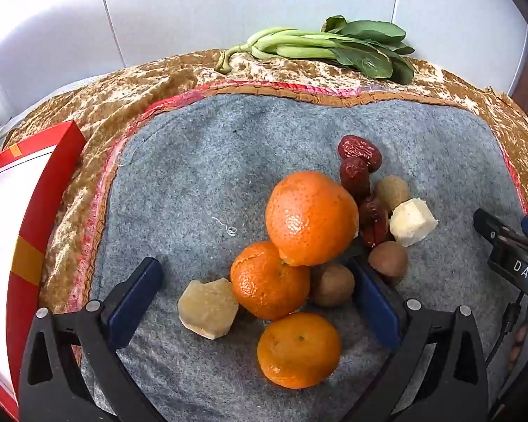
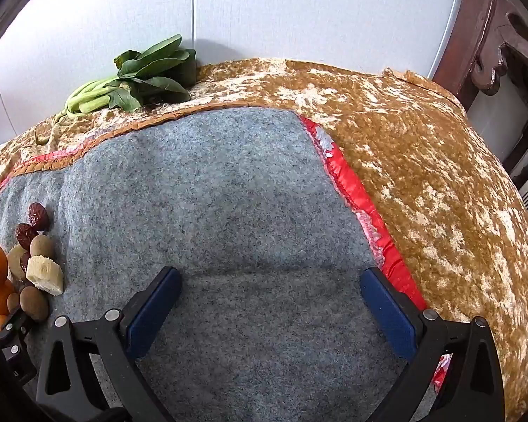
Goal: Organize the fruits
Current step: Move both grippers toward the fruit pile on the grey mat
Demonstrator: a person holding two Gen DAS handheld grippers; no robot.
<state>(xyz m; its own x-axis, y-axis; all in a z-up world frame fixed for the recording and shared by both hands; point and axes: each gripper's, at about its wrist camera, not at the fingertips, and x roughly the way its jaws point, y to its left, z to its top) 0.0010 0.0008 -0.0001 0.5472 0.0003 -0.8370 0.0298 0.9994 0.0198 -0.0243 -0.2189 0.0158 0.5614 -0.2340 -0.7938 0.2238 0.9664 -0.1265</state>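
Three oranges [image 1: 311, 218] lie heaped on the grey felt mat [image 1: 200, 176], the largest resting atop the middle one [image 1: 269, 279], with the third [image 1: 298, 350] nearest the camera. Touching the middle orange on its left is a pale yellowish chunk [image 1: 207, 307]. Behind and right of the big orange sit dark red dates [image 1: 359, 151], a white chunk [image 1: 412, 221] and small brown round fruits [image 1: 332, 285], all crowded together. The left claw [image 1: 257, 292] stands wide apart, its blue-padded fingers [image 1: 133, 299] flanking the pile without gripping any of it; the right-hand finger sits just beside a brown fruit. The mat covers a golden velvet cloth [image 1: 130, 84] with red trim, spread over the counter. At the far edge of the cloth, against the white wall, lies a bunch of leafy greens [image 1: 334, 47]. A red-framed box [image 1: 21, 211] sits at the left of the mat. The right claw [image 2: 271, 306] is also spread apart, empty, over bare mat well to the right of the pile, which shows at the left border of its view.
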